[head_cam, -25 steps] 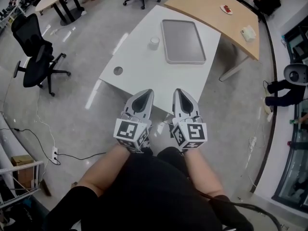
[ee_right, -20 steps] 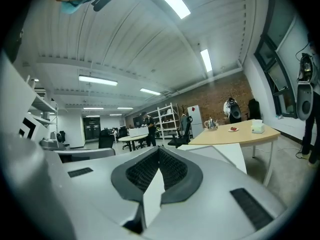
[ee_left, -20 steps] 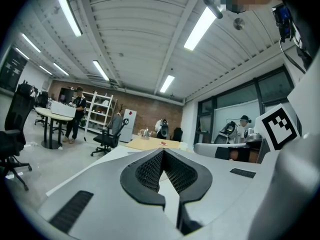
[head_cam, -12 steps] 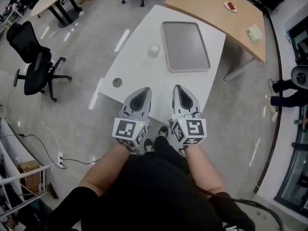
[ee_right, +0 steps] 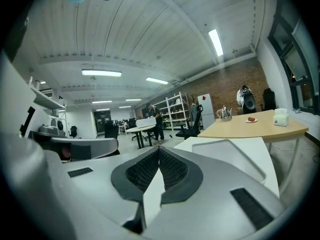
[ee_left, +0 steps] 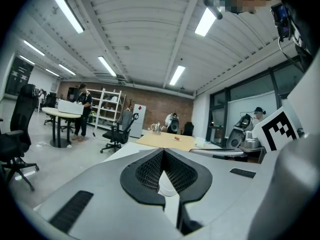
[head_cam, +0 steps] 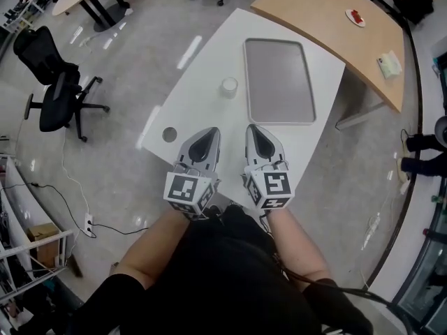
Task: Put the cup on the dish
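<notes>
The cup (head_cam: pixel 228 86), small, white and upright, stands on a white table (head_cam: pixel 202 61), well ahead of your left gripper (head_cam: pixel 208 135) and slightly to its right. The dish (head_cam: pixel 278 47), a grey rectangular tray with a raised rim, lies near the cup on its right and well ahead of your right gripper (head_cam: pixel 255 132). Both grippers hang side by side at the table's near edge. Each has its jaws together on nothing.

The step in hand looks like the approach, with the cup untouched. To do it well, spread the jaws of the gripper you choose before you arrive. Bring it in level so the jaws pass either side of the cup's wall, close gently about mid-height, then lift high enough to clear the rim. A light cup like this would likely tip if nudged by closed jaws.

The head view alone shows the whole layout from above: cup, dish, both grippers and a round hole (head_cam: pixel 170 134) in the table ahead of the left gripper, to its left. The right gripper view looks nearly level and shows the dish's (ee_right: pixel 235 159) rim in profile, with a wooden table (ee_right: pixel 250 128) beyond it; I cannot find the cup there. The left gripper view shows the far room, with a person (ee_left: pixel 82 109) standing at a desk.
</notes>
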Action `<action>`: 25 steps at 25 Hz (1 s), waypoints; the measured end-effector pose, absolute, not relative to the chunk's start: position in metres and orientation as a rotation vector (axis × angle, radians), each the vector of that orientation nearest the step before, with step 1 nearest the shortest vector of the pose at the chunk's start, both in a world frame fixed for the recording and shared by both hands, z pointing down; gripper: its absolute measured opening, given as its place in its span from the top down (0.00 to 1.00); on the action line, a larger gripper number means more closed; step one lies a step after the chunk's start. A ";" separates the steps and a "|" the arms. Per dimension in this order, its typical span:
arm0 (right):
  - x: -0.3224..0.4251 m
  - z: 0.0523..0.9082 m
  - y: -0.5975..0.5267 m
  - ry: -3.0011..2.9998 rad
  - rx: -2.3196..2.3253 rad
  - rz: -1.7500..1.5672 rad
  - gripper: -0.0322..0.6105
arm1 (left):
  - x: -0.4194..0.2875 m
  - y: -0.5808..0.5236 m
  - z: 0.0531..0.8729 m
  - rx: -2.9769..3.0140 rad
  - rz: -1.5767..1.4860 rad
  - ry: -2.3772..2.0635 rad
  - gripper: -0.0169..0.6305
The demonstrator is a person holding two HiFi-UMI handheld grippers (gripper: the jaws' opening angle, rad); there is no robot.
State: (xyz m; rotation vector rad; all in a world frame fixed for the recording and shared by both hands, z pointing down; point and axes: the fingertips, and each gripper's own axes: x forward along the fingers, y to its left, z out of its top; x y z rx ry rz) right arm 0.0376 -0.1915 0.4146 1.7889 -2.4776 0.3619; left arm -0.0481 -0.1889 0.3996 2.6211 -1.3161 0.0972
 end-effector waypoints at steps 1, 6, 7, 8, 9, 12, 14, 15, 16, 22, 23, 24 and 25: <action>0.038 0.419 -0.200 -2.481 1.773 0.359 0.93 | -0.045 -0.196 0.402 2.620 0.097 -1.321 0.97; 0.042 0.444 -0.242 -2.458 1.728 0.382 0.93 | -0.036 -0.237 0.425 2.603 0.128 -1.328 0.97; 0.043 0.450 -0.252 -2.446 1.729 0.392 0.93 | -0.036 -0.246 0.431 2.601 0.138 -1.325 0.97; 0.044 0.456 -0.262 -2.433 1.729 0.400 0.93 | -0.036 -0.257 0.437 2.599 0.148 -1.322 0.97; 0.043 0.463 -0.271 -2.419 1.727 0.407 0.93 | -0.037 -0.267 0.444 2.595 0.157 -1.318 0.97; 0.037 0.486 -0.301 -2.380 1.708 0.440 0.93 | -0.040 -0.299 0.462 2.582 0.180 -1.303 0.97; 0.030 0.503 -0.320 -2.366 1.673 0.468 0.92 | -0.040 -0.318 0.476 2.571 0.201 -1.288 0.97; 0.027 0.511 -0.328 -2.363 1.651 0.486 0.89 | -0.040 -0.326 0.483 2.566 0.210 -1.280 0.97; 0.022 0.519 -0.337 -2.364 1.627 0.510 0.80 | -0.039 -0.334 0.489 2.563 0.218 -1.271 0.97; 0.006 0.563 -0.379 -2.297 1.564 0.593 0.58 | -0.047 -0.374 0.521 2.538 0.240 -1.232 0.97; 0.005 0.571 -0.385 -2.276 1.558 0.605 0.57 | -0.048 -0.379 0.527 2.533 0.244 -1.228 0.97; 0.003 0.578 -0.389 -2.257 1.549 0.618 0.57 | -0.050 -0.383 0.532 2.530 0.249 -1.225 0.97; 0.002 0.584 -0.393 -2.239 1.541 0.628 0.56 | -0.051 -0.387 0.537 2.527 0.255 -1.222 0.97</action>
